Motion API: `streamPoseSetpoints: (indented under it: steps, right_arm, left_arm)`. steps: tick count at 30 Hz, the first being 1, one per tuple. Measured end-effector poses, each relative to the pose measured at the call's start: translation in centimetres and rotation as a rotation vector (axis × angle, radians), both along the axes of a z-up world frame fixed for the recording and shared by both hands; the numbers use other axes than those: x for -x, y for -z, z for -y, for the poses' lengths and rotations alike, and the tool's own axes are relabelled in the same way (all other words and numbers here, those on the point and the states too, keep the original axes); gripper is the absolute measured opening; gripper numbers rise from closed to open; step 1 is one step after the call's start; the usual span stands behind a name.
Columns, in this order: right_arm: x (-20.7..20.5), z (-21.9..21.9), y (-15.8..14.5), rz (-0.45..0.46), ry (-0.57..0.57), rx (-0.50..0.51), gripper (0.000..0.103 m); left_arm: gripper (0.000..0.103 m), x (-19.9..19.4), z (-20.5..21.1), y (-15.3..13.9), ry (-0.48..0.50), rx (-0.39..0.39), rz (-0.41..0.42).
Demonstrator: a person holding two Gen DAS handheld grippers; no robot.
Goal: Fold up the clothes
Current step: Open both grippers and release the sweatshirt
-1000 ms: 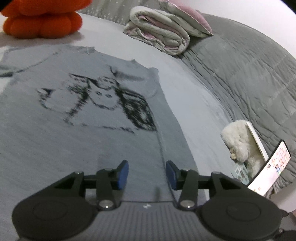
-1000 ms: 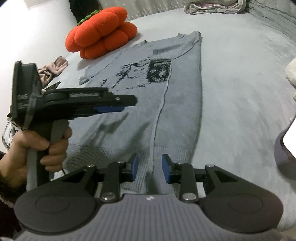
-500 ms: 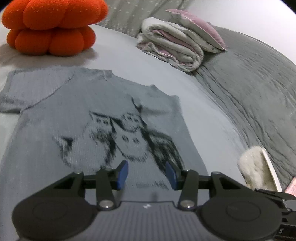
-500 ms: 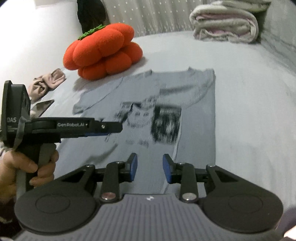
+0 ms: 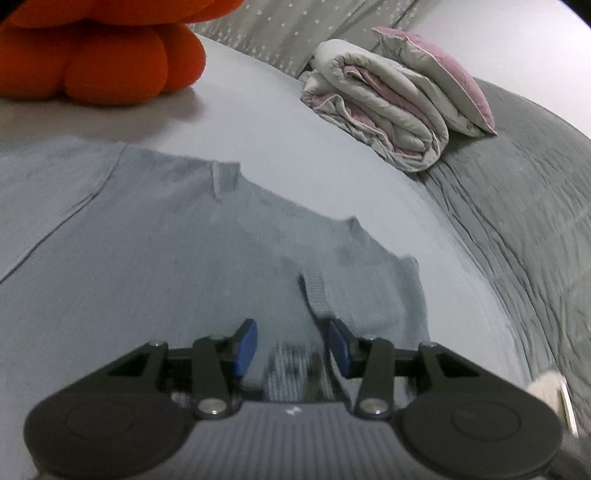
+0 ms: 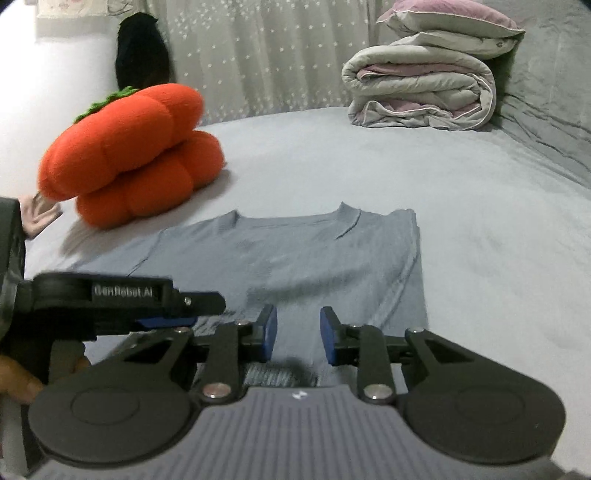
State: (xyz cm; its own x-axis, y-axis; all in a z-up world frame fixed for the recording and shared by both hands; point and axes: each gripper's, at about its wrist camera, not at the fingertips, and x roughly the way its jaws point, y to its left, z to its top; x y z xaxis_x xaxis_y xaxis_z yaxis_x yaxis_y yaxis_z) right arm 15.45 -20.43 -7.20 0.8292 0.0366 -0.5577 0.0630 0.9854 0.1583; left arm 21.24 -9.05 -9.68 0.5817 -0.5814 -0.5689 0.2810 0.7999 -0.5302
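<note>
Sweater (image 6: 295,251), grey knit, lies flat on the bed (image 6: 480,221), collar at the far end, right side already turned in along a straight edge. Its near part runs under both grippers.

Far left: an orange pumpkin cushion (image 6: 129,158), just beside the sweater's left shoulder, not touching it as far as I can see.

Left gripper (image 5: 291,343), held in a hand (image 6: 18,384): jaws at a narrow gap and closing. A ribbed bit of knit with dark marks sits between them. Can't tell if the pads actually pinch it.

Right gripper (image 6: 298,332): same, narrow gap and closing, ribbed strip between the jaws, bite unclear.

Far right: a folded quilt (image 6: 421,85) with a pillow (image 6: 450,18) on top, well apart from the sweater.

Judgement: this looks like the bottom-to-collar fold.

Risks:
- Loose knit slips out of one jaw if the pinch is shallow, so the fold goes skewed
- One hand runs ahead of the other, so the edge lands crooked on the collar
- The turned-in right side flips open when dragged
- The left side bumps the cushion
</note>
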Motion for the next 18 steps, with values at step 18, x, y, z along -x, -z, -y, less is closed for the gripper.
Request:
streamPoseSetpoints:
  steps: [18]
  right_arm:
    - [0.3, 2.1, 3.4, 0.020, -0.029, -0.166, 0.027]
  left_arm:
    - [0.003, -2.9, 1.3, 2.1, 0.067, 0.129, 0.080]
